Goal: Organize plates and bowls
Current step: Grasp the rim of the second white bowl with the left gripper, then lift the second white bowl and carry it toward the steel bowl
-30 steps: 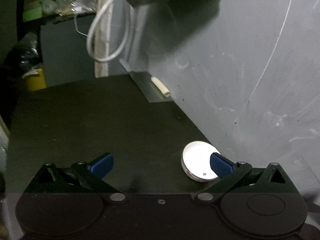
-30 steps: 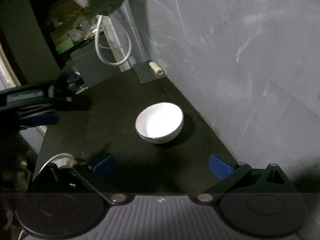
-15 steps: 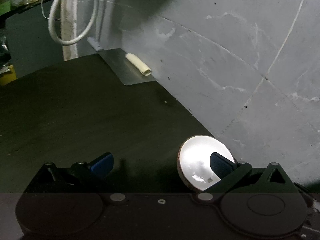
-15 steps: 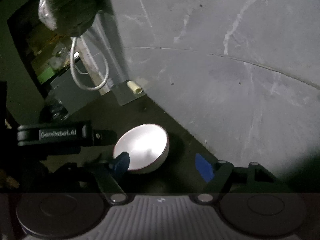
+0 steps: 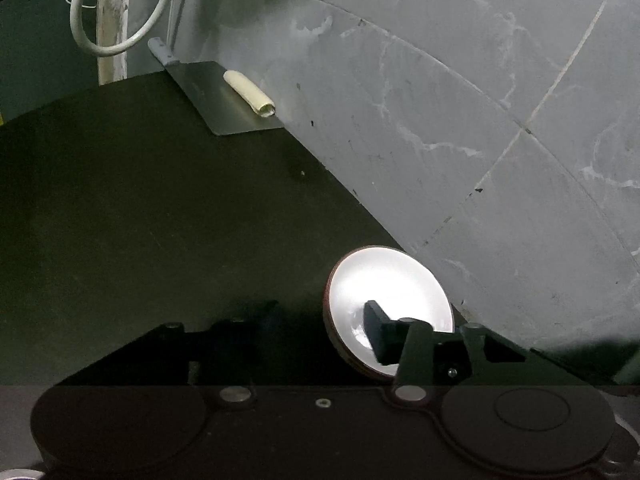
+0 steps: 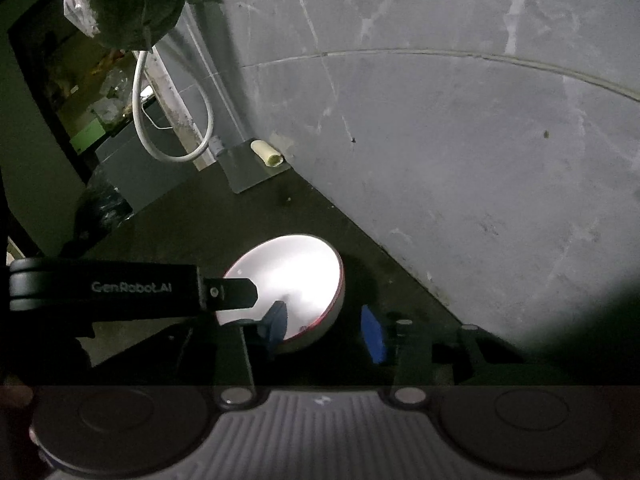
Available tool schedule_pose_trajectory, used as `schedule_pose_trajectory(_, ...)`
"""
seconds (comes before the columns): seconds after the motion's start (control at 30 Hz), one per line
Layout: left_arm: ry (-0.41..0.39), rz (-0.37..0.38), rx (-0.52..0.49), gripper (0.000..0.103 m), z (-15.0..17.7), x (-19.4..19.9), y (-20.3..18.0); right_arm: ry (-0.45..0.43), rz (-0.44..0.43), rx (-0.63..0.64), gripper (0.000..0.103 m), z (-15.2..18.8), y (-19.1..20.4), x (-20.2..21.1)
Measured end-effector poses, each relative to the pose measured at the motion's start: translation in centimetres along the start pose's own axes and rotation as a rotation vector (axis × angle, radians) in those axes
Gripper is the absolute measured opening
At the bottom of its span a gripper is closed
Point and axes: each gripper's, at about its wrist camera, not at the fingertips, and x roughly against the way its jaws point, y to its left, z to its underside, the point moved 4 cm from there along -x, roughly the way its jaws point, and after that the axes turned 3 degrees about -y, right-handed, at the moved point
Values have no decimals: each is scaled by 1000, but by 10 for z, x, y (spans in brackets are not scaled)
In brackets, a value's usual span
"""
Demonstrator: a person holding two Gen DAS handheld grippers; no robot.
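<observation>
A white bowl with a reddish outside (image 6: 292, 276) sits on the dark counter next to the grey wall; it also shows in the left wrist view (image 5: 384, 284). My right gripper (image 6: 326, 326) straddles the bowl's right rim, one blue pad (image 6: 276, 322) inside and one outside, jaws narrowed but with a gap. My left gripper (image 5: 316, 320) reaches the bowl from the left. Its right finger (image 5: 378, 334) is inside the bowl; its left finger is lost in shadow. In the right wrist view the left gripper body (image 6: 120, 288) lies across the bowl's left rim.
A metal cleaver (image 5: 224, 100) with a pale roll (image 5: 250, 92) on its blade lies at the counter's far end by the wall (image 5: 480, 120). A white cable loop (image 5: 120, 12) hangs behind it. A bag (image 6: 120, 0) hangs above, and cluttered shelves stand far left.
Both grippers moved in on the bowl. My right gripper's jaws narrowed around the rim. My left gripper moved forward and its right finger went deeper into the bowl.
</observation>
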Motion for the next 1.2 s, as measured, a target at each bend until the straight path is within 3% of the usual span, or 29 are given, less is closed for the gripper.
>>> schedule_pose_trajectory(0.17,20,19,13,15,1,-2,-4,11,-21,1,34,0,1,-1)
schedule_pose_trajectory(0.43,10,3,8,15,7,6,-8,41,-51,15,34,-1,2,2)
schedule_pose_trajectory(0.6,-46,-2,30,15,8,31,-9,-18,-79,37,34,-5,13,23)
schedule_pose_trajectory(0.93,-217,16,22,15,5,117,-27,-180,-129,83,29,-23,42,96)
schedule_pose_trajectory(1.2,-346,2,23,15,26,195,-37,-262,-172,134,29,-15,75,160)
